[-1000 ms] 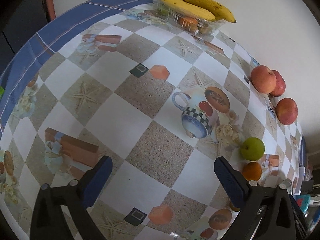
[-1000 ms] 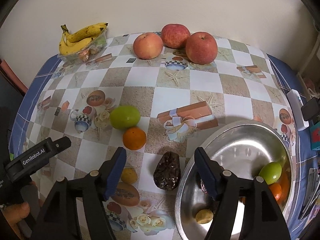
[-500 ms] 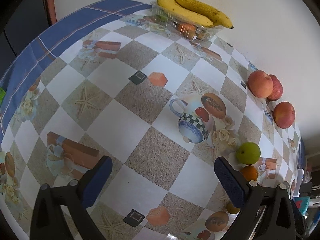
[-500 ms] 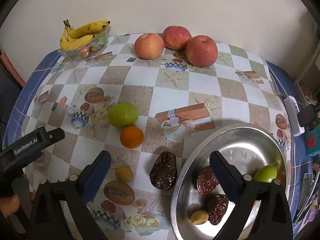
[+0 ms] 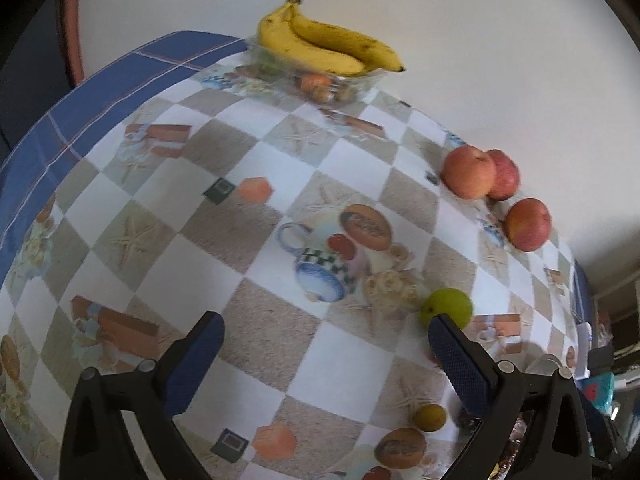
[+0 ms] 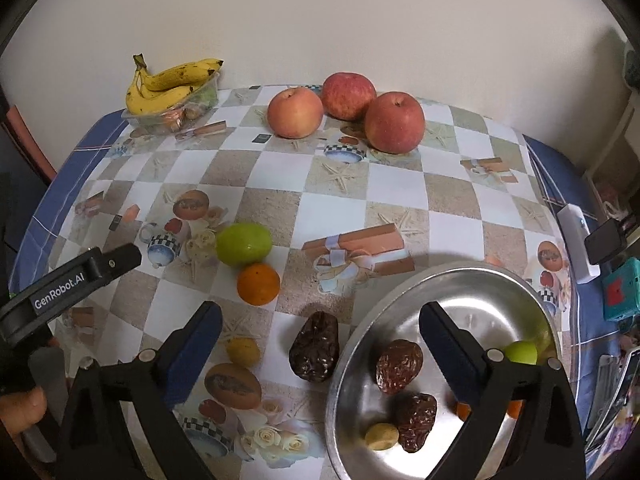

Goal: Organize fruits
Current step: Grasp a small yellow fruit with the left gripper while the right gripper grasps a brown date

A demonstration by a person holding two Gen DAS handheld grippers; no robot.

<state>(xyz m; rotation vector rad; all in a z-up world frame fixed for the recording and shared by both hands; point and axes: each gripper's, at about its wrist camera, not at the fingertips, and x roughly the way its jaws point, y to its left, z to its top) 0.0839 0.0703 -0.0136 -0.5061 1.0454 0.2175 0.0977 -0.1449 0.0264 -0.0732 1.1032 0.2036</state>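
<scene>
Checkered tablecloth (image 6: 256, 184) printed with cups, gift boxes and starfish covered the table, with a plain pale wall behind it. Over its near part the right gripper (image 6: 320, 344) hung pointing steeply down, its blue-padded jaws having just swung out to their widest, with nothing pressed between them. Beneath its right finger sat the steel bowl (image 6: 472, 280), which held two wrinkled dark fruits (image 6: 399, 365), a small yellowish fruit (image 6: 382, 436), a green lime-like fruit (image 6: 520, 353) and a bit of orange half hidden behind the finger. Below the gap between the jaws, just outside the bowl's rim, lay another dark wrinkled fruit (image 6: 315, 345) on the cloth. Close to the left finger's tip was a small yellow fruit (image 6: 243, 352). Beyond the jaws sat an orange (image 6: 258, 283) touching a green fruit (image 6: 244, 244). Far ahead, near the wall, stood three red apples (image 6: 394, 122) close together, and off to the far left a bunch of bananas (image 6: 170, 86) lay across a clear plastic tray (image 6: 200, 106).

The left gripper (image 5: 326, 354) also stood wide apart and empty over bare cloth, well to the left of the other gripper; its black body (image 6: 72, 280) showed at the left edge of the right wrist view, a person's fingertip (image 6: 24, 404) below it. Beside its right finger tip the green fruit (image 5: 446, 308) sat, somewhat blurred.
</scene>
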